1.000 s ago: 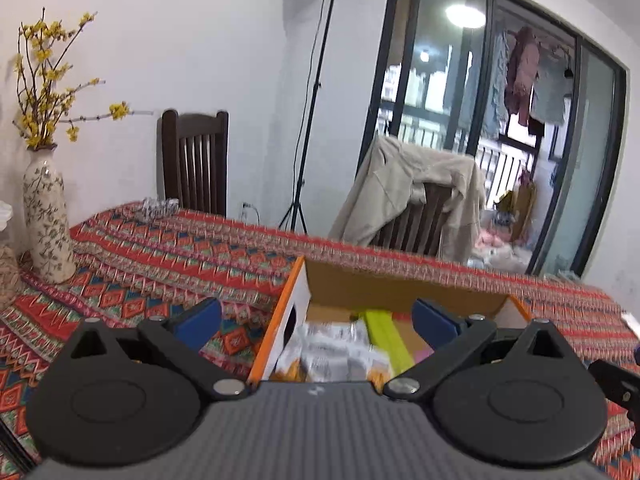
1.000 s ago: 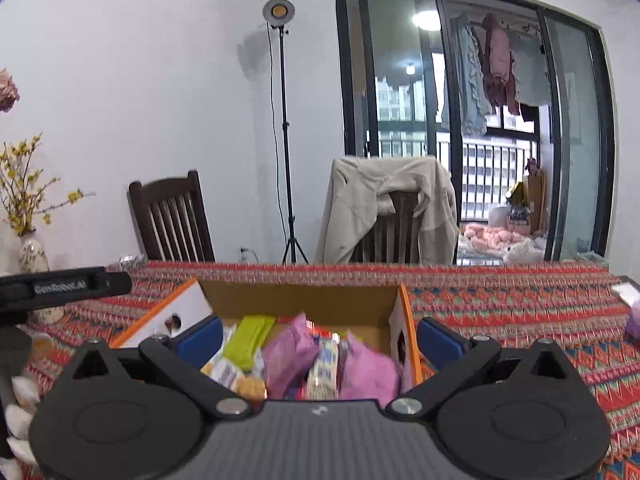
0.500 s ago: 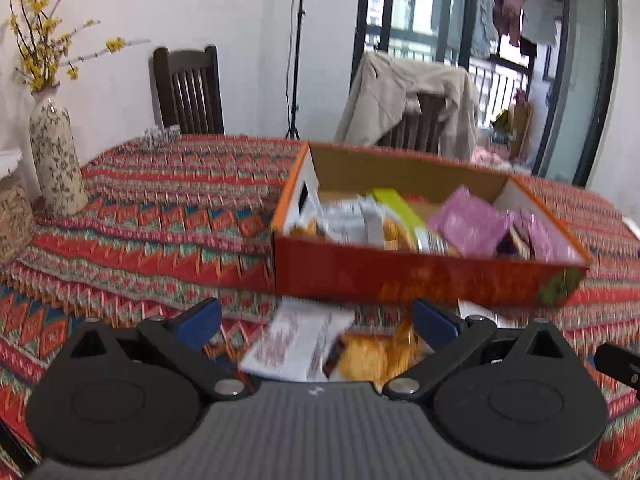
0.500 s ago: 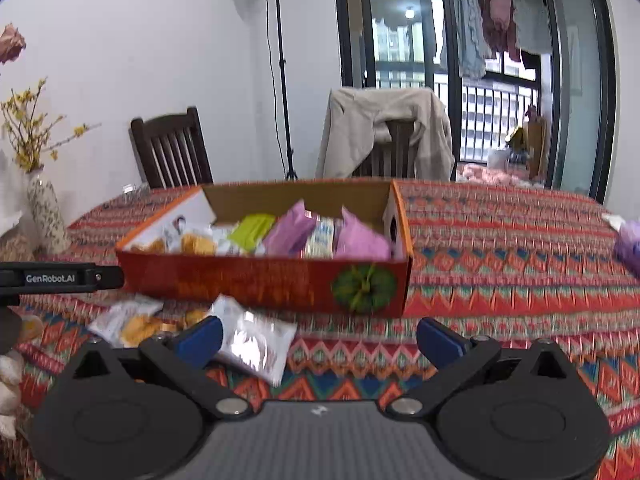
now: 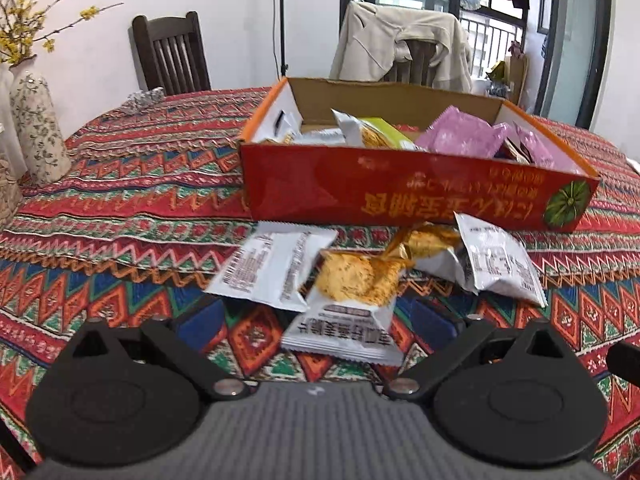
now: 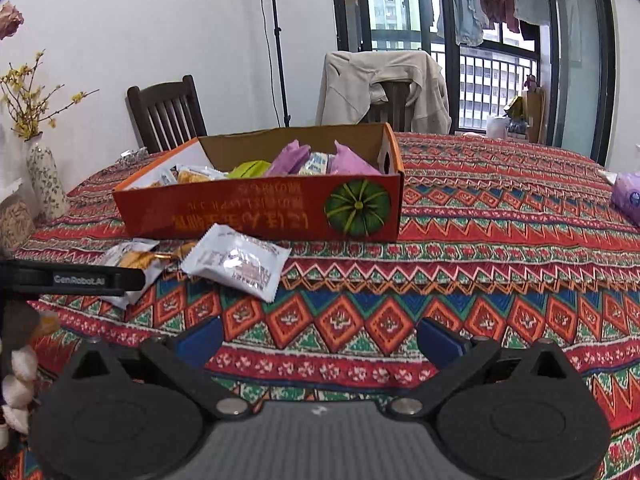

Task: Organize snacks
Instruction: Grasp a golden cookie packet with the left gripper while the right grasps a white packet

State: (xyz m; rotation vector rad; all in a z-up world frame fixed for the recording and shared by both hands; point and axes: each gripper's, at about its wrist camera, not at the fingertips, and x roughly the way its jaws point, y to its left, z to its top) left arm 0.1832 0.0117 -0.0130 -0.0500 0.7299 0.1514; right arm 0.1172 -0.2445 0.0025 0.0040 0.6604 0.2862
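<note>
A red box (image 5: 400,196) sits across the middle of the left wrist frame on a patterned tablecloth (image 5: 120,200), with pink, green and silver packets inside. In front of it, lower centre, lie four loose snack packets (image 5: 344,280), overlapping; the nearest one lies between the spread blue fingers (image 5: 202,322) of the left gripper (image 5: 316,328), whose jaws are wide open around nothing. A vase (image 5: 38,132) stands at the left edge, two chairs at the top, one draped with a beige jacket (image 5: 400,44). In the right wrist frame the right gripper (image 6: 318,338) is open over bare cloth; the left gripper's arm crosses the packets at centre left.
</note>
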